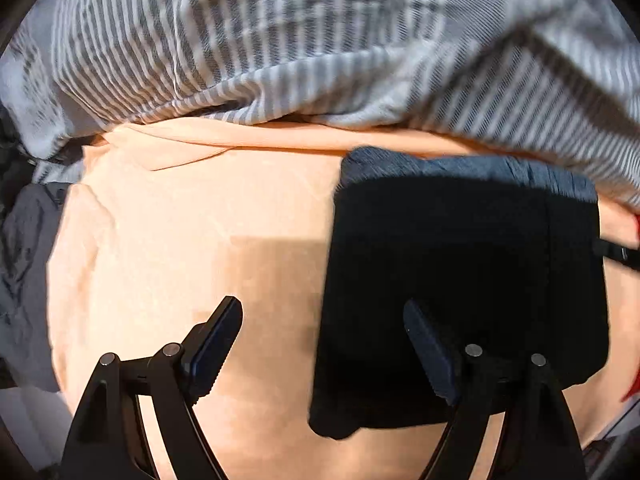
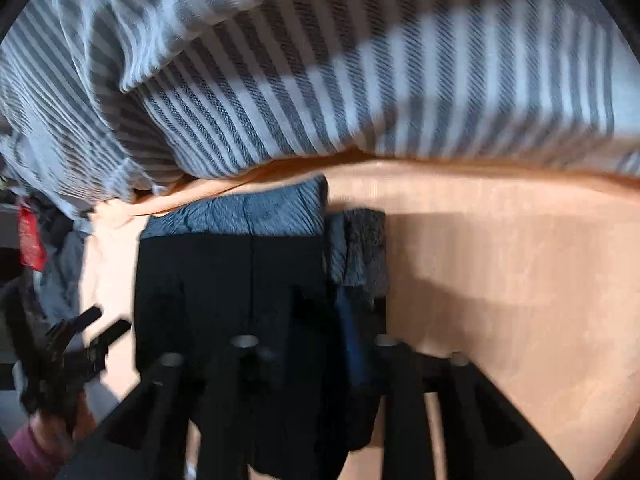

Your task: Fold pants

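Already the dark pants (image 1: 460, 280) lie as a compact folded block on the peach sheet (image 1: 180, 220), near the striped blanket (image 1: 280, 40). Left gripper (image 1: 320, 344) hangs spread and empty above. Right gripper (image 2: 316, 320) looks spread over the fold's right edge, possibly tidying.

— What do your tongs look like?
— My left tongs (image 1: 324, 344) are matte black, with angled link arms, round silver pins at the joints and blue ribbed pads (image 1: 432, 356). My right tongs (image 2: 316, 340) are built the same.
— Wearing anything?
— A pink sleeve (image 2: 28, 446) at my left wrist.
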The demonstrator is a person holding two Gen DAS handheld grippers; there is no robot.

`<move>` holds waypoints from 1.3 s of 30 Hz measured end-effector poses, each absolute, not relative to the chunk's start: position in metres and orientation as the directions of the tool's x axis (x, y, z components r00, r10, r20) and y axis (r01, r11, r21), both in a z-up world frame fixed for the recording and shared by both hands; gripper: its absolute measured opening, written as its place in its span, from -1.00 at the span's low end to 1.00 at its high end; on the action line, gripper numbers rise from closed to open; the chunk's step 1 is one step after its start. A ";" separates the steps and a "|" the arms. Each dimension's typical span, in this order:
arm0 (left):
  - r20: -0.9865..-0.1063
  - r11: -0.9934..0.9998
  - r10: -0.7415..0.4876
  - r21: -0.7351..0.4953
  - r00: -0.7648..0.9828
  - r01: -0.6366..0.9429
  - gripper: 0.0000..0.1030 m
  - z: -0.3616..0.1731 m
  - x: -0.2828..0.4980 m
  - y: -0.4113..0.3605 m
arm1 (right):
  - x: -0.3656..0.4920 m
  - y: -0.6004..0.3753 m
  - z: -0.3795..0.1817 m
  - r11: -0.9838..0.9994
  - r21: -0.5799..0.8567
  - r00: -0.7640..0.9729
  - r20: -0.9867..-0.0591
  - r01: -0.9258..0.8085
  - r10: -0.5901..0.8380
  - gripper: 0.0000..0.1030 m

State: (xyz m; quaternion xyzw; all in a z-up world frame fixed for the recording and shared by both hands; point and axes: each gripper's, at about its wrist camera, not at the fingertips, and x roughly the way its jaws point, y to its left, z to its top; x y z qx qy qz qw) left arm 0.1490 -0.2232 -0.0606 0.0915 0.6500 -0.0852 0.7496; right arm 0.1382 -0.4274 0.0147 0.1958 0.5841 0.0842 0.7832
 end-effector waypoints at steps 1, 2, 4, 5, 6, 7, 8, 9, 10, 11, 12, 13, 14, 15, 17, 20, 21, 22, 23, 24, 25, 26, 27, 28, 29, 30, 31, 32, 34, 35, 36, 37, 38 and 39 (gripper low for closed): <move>-0.993 0.968 -0.034 -0.004 0.115 0.253 0.63 -0.064 0.157 -0.216 | 0.132 -0.436 0.011 0.885 0.452 0.298 -0.865 0.113 0.404 0.41; -0.994 0.964 -0.045 -0.018 0.096 0.264 0.63 -0.068 0.162 -0.212 | 0.127 -0.443 0.009 0.867 0.483 0.306 -0.850 0.127 0.429 0.50; -0.996 0.956 -0.054 -0.033 0.064 0.291 0.63 -0.076 0.167 -0.209 | 0.113 -0.460 0.006 0.828 0.539 0.324 -0.820 0.156 0.472 0.50; -0.997 0.953 -0.051 -0.032 0.053 0.303 0.63 -0.081 0.169 -0.208 | 0.105 -0.469 0.003 0.807 0.564 0.329 -0.806 0.175 0.492 0.50; -0.998 0.951 -0.046 -0.028 0.051 0.309 0.63 -0.083 0.170 -0.207 | 0.100 -0.474 0.002 0.792 0.580 0.331 -0.798 0.191 0.504 0.50; -0.998 0.948 -0.048 -0.031 0.046 0.316 0.63 -0.085 0.171 -0.208 | 0.095 -0.478 0.000 0.784 0.587 0.330 -0.795 0.205 0.509 0.50; -0.998 0.947 -0.053 -0.036 0.043 0.318 0.63 -0.087 0.172 -0.207 | 0.092 -0.479 0.001 0.785 0.583 0.325 -0.799 0.209 0.507 0.50; -0.998 0.948 -0.058 -0.042 0.040 0.317 0.63 -0.088 0.173 -0.207 | 0.089 -0.478 0.003 0.786 0.585 0.325 -0.796 0.200 0.510 0.50; -0.997 0.947 -0.068 -0.054 0.035 0.316 0.63 -0.090 0.175 -0.207 | 0.088 -0.476 0.006 0.780 0.597 0.337 -0.785 0.189 0.519 0.50; -0.997 0.946 -0.078 -0.065 0.028 0.316 0.63 -0.091 0.177 -0.208 | 0.089 -0.476 0.010 0.772 0.609 0.355 -0.774 0.185 0.525 0.50; -0.994 0.943 -0.105 -0.097 0.007 0.318 0.63 -0.095 0.181 -0.206 | 0.090 -0.476 0.011 0.762 0.618 0.366 -0.766 0.192 0.529 0.50; -0.992 0.940 -0.127 -0.125 -0.014 0.318 0.63 -0.099 0.182 -0.206 | 0.091 -0.477 0.010 0.742 0.639 0.376 -0.751 0.204 0.543 0.50; -0.986 0.933 -0.159 -0.167 -0.051 0.318 0.63 -0.104 0.185 -0.204 | 0.092 -0.479 0.008 0.728 0.652 0.377 -0.741 0.211 0.555 0.50; -0.981 0.927 -0.181 -0.196 -0.075 0.320 0.63 -0.110 0.183 -0.202 | 0.093 -0.482 0.005 0.723 0.656 0.370 -0.741 0.218 0.561 0.50; -0.960 0.898 -0.244 -0.278 -0.139 0.342 0.63 -0.119 0.184 -0.204 | 0.095 -0.485 -0.004 0.718 0.666 0.342 -0.735 0.202 0.585 0.50; -0.942 0.858 -0.275 -0.331 -0.193 0.393 0.63 -0.130 0.184 -0.211 | 0.096 -0.488 -0.025 0.693 0.701 0.277 -0.708 0.168 0.649 0.52; -0.933 0.849 -0.290 -0.353 -0.212 0.394 0.63 -0.134 0.185 -0.211 | 0.096 -0.490 -0.032 0.681 0.713 0.259 -0.698 0.167 0.668 0.52; -0.922 0.840 -0.308 -0.379 -0.234 0.389 0.63 -0.138 0.187 -0.211 | 0.095 -0.492 -0.040 0.671 0.722 0.241 -0.691 0.168 0.682 0.52; -0.914 0.833 -0.318 -0.396 -0.250 0.386 0.63 -0.141 0.188 -0.210 | 0.093 -0.496 -0.047 0.658 0.734 0.230 -0.679 0.169 0.698 0.53; -0.910 0.829 -0.324 -0.406 -0.260 0.385 0.63 -0.143 0.189 -0.208 | 0.093 -0.498 -0.052 0.636 0.754 0.232 -0.656 0.162 0.718 0.55; -0.903 0.821 -0.331 -0.419 -0.275 0.387 0.66 -0.146 0.191 -0.207 | 0.093 -0.499 -0.054 0.615 0.774 0.237 -0.633 0.153 0.737 0.55; -0.902 0.818 -0.329 -0.420 -0.281 0.392 0.78 -0.148 0.193 -0.205 | 0.094 -0.502 -0.056 0.590 0.794 0.243 -0.606 0.145 0.757 0.55; -0.905 0.817 -0.320 -0.414 -0.282 0.401 0.80 -0.150 0.194 -0.203 | 0.096 -0.503 -0.058 0.575 0.806 0.245 -0.591 0.139 0.769 0.56; -0.899 0.811 -0.322 -0.424 -0.297 0.404 0.80 -0.153 0.194 -0.201 | 0.097 -0.504 -0.059 0.557 0.821 0.242 -0.570 0.125 0.785 0.56; -0.890 0.806 -0.330 -0.439 -0.315 0.397 0.80 -0.157 0.194 -0.199 | 0.098 -0.505 -0.060 0.546 0.830 0.236 -0.556 0.114 0.797 0.56; -0.886 0.804 -0.336 -0.446 -0.320 0.392 0.80 -0.159 0.195 -0.199 | 0.099 -0.506 -0.061 0.533 0.840 0.231 -0.542 0.104 0.808 0.57; -0.884 0.802 -0.339 -0.451 -0.322 0.392 0.80 -0.161 0.195 -0.200 | 0.100 -0.505 -0.062 0.520 0.849 0.223 -0.527 0.094 0.820 0.57; -0.882 0.799 -0.342 -0.454 -0.324 0.394 0.80 -0.162 0.194 -0.202 | 0.103 -0.503 -0.063 0.518 0.851 0.216 -0.523 0.086 0.825 0.57; -0.878 0.789 -0.351 -0.465 -0.327 0.402 0.80 -0.164 0.194 -0.209 | 0.108 -0.496 -0.063 0.510 0.858 0.193 -0.511 0.058 0.838 0.57; -0.876 0.786 -0.352 -0.467 -0.328 0.404 0.80 -0.159 0.198 -0.216 | 0.106 -0.497 -0.060 0.505 0.862 0.183 -0.505 0.051 0.843 0.57; -0.876 0.781 -0.356 -0.471 -0.327 0.410 0.80 -0.159 0.198 -0.222 | 0.110 -0.489 -0.061 0.503 0.863 0.171 -0.503 0.045 0.847 0.58; -0.876 0.778 -0.356 -0.471 -0.326 0.415 0.80 -0.159 0.197 -0.228 | 0.114 -0.483 -0.061 0.513 0.857 0.156 -0.512 0.036 0.844 0.60; -0.876 0.777 -0.356 -0.471 -0.325 0.418 0.80 -0.159 0.196 -0.233 | 0.119 -0.475 -0.061 0.530 0.848 0.143 -0.528 0.023 0.837 0.59; -0.881 0.778 -0.351 -0.463 -0.319 0.425 0.80 -0.158 0.195 -0.240 | 0.125 -0.465 -0.061 0.542 0.840 0.136 -0.539 0.014 0.831 0.59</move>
